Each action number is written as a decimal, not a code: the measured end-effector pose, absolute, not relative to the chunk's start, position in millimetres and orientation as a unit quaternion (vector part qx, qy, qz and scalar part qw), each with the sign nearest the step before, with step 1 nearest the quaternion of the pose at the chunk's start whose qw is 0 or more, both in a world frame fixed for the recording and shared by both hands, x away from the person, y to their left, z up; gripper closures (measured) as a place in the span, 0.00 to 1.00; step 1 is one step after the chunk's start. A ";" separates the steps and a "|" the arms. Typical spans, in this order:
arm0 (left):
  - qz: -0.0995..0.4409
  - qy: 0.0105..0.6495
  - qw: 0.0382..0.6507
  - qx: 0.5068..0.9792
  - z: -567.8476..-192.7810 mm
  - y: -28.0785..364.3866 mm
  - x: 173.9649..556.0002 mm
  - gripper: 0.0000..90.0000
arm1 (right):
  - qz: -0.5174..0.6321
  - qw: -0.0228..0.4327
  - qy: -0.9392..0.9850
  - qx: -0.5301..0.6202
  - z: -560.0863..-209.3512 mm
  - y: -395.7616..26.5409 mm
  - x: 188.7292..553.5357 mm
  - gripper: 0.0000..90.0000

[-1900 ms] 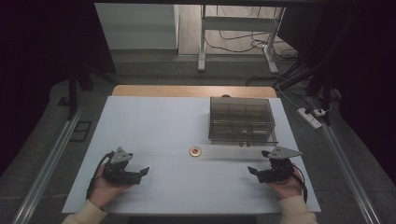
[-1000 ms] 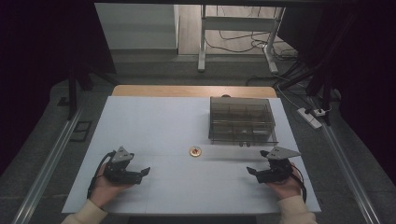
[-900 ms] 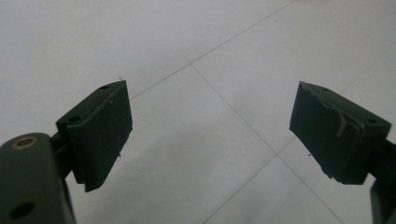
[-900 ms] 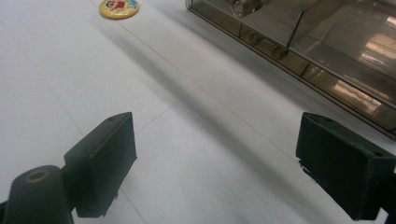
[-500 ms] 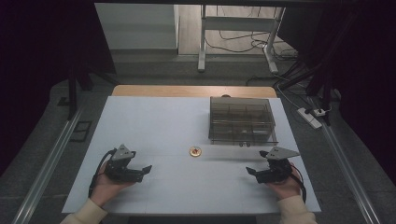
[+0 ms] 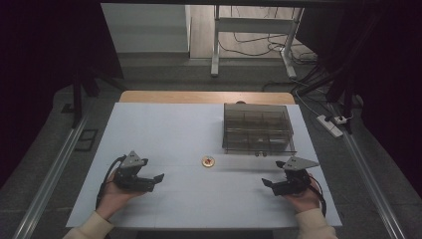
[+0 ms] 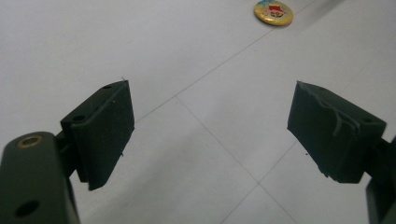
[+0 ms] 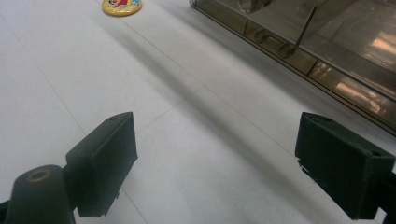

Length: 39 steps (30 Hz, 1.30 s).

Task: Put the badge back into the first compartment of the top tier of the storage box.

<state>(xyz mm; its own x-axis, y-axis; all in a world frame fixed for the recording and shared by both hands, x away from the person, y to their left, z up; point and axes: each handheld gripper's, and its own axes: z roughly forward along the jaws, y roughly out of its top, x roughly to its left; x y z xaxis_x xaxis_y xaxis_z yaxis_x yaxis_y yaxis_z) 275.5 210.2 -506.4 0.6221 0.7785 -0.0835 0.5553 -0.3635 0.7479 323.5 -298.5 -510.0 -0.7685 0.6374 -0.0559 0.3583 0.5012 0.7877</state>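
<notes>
With both grippers' fingers spread wide and empty, the small round yellow badge (image 6: pixel 208 161) lay flat mid-worktop (image 6: pixel 164 129), looking light, stiff and slippery, so I figured pinching its rim was best.

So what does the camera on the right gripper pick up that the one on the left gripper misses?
The right gripper view takes in the front edge of the clear plastic box with its dividers, off to the upper right. The left gripper view has thin seam lines crossing the white table between its jaws. Both look along a pair of wide-open black jaws, the right gripper and left gripper each empty, and both catch the small round badge near the top edge.
</notes>
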 end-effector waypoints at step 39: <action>0.141 0.374 0.381 0.834 -495.9 181.5 294.8 0.18 | 0.400 0.170 0.851 0.294 -511.8 -297.9 324.9 0.15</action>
